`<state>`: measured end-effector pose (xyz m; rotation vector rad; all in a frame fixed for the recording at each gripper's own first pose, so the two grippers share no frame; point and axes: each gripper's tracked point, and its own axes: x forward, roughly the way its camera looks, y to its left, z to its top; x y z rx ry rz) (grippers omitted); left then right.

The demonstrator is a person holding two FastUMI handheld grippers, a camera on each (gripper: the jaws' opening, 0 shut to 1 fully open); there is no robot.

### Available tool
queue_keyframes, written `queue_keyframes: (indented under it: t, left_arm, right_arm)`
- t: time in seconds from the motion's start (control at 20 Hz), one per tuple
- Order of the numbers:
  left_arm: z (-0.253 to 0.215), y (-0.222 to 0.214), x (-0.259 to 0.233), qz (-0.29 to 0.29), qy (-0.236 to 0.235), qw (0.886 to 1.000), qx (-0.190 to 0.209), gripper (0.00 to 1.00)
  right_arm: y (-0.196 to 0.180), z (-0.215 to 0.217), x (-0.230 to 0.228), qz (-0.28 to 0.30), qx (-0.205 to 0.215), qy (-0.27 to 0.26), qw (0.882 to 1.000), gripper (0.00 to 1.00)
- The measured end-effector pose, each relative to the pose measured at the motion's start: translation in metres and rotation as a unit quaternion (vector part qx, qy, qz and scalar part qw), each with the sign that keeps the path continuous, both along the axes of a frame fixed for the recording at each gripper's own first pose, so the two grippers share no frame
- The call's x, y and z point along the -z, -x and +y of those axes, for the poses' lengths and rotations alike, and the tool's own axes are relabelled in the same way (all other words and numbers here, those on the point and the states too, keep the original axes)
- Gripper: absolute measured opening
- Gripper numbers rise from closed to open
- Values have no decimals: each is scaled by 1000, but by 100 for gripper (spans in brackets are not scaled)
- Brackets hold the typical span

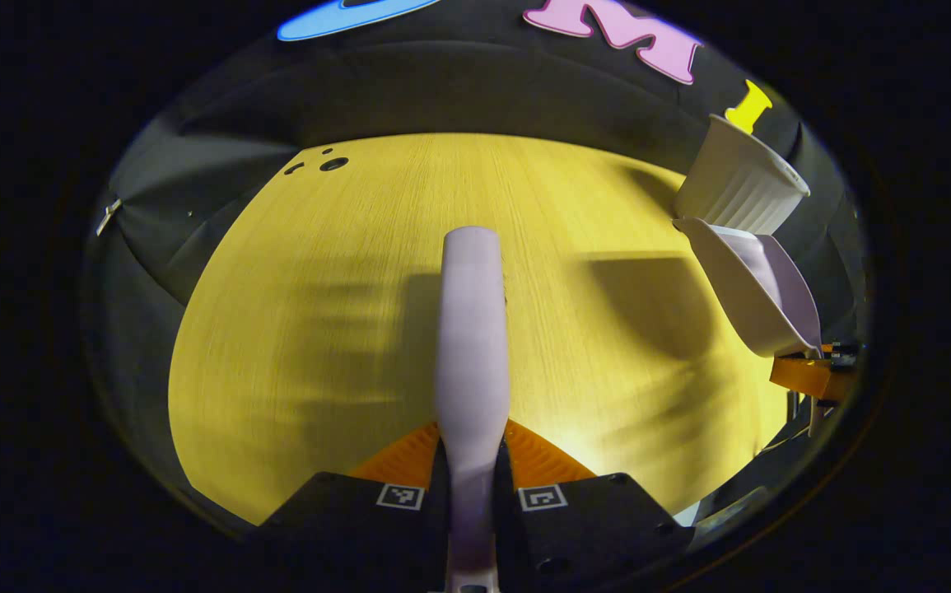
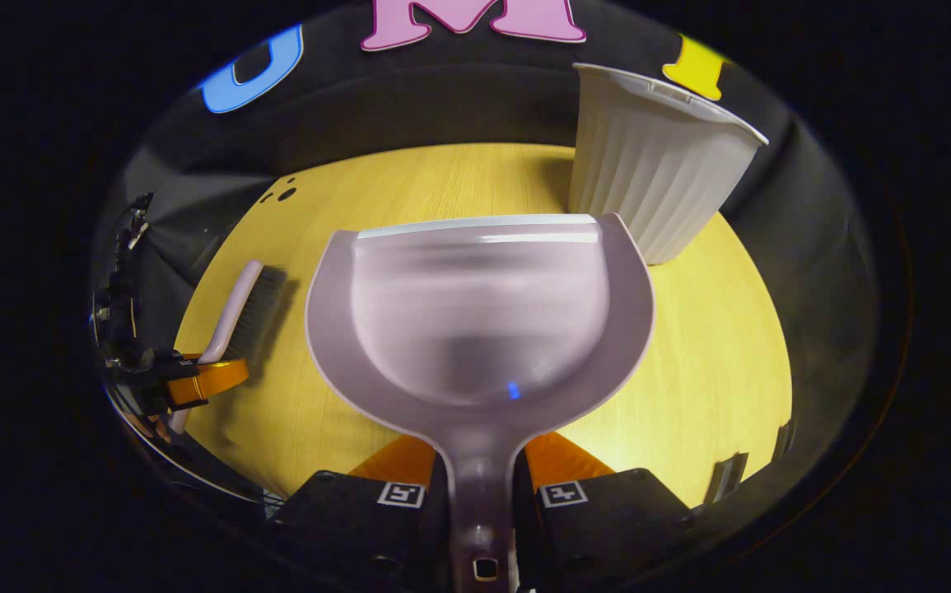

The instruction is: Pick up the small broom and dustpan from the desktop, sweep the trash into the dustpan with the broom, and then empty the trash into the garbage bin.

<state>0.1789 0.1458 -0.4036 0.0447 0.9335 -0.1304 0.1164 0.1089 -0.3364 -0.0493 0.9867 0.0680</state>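
A: The left gripper has its jaws closed on the handle of the small broom, which is held up over the counter. The right gripper has its jaws clamped on the stem of the dustpan, whose scoop is level, short of the garbage bin.

B: So what could go wrong for the person?

A: The bin's mouth sits higher than the pan's front lip in the right gripper view. If the pan is tipped from this spot, anything in it would land on the counter in front of the bin. A push forward could also knock the bin, which looks light, toward the booth wall.

B: Is there trash in the pan?

A: Hard to say; the scoop is blurred, with one small blue speck that may be only a reflection. No trash is plain on the counter beside the bin either.

B: And the broom?

A: Well left of the bin, so no clash there.
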Motion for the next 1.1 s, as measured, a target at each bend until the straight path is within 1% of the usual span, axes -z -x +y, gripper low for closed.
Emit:
queue_keyframes:
  t: [0.25, 0.3, 0.35, 0.4, 0.65, 0.7, 0.75, 0.85, 0.9, 0.95, 1.0, 1.1]
  left_arm:
    - [-3, 0, 2, 18, -34, 999, -3, 28]
    - [-4, 2, 3, 21, -38, 999, -5, 31]
    - [-3, 2, 3, 24, -44, 999, -6, 28]
    - [-4, 1, 1, 23, -51, 998, -6, 28]
    - [-4, 1, 4, 23, -91, 996, 8, 31]
    - [-7, 0, 1, 20, -95, 995, 12, 32]
    - [-10, 1, -2, 15, -96, 995, 16, 29]
    - [-16, 5, -6, 6, -90, 996, 26, 32]
    - [-20, 9, -9, 3, -82, 996, 31, 41]
    - [-23, 13, -13, 1, -73, 997, 33, 46]
    - [-25, 16, -19, -7, -62, 998, 32, 64]
    - [-29, 18, -32, -24, -41, 998, 28, 100]
  right_arm:
    - [-6, 3, -1, 40, -10, 7, 999, 36]
    - [-5, 2, -7, 47, -14, 7, 999, 36]
    - [-6, 0, -10, 52, -18, 9, 998, 36]
    - [-5, -1, -9, 56, -20, 12, 998, 36]
    - [-4, -2, -11, 76, -25, 15, 997, 37]
    - [-4, -1, -14, 79, -27, 14, 996, 37]
    - [-5, -1, -17, 77, -27, 12, 997, 37]
    - [-4, 2, -17, 71, -28, 5, 997, 39]
    - [-4, 2, -20, 69, -27, 2, 997, 40]
    - [-3, 5, -24, 63, -23, -5, 998, 42]
    - [-3, 7, -32, 56, -19, -13, 998, 44]
    - [-3, 10, -52, 35, -11, -21, 999, 72]
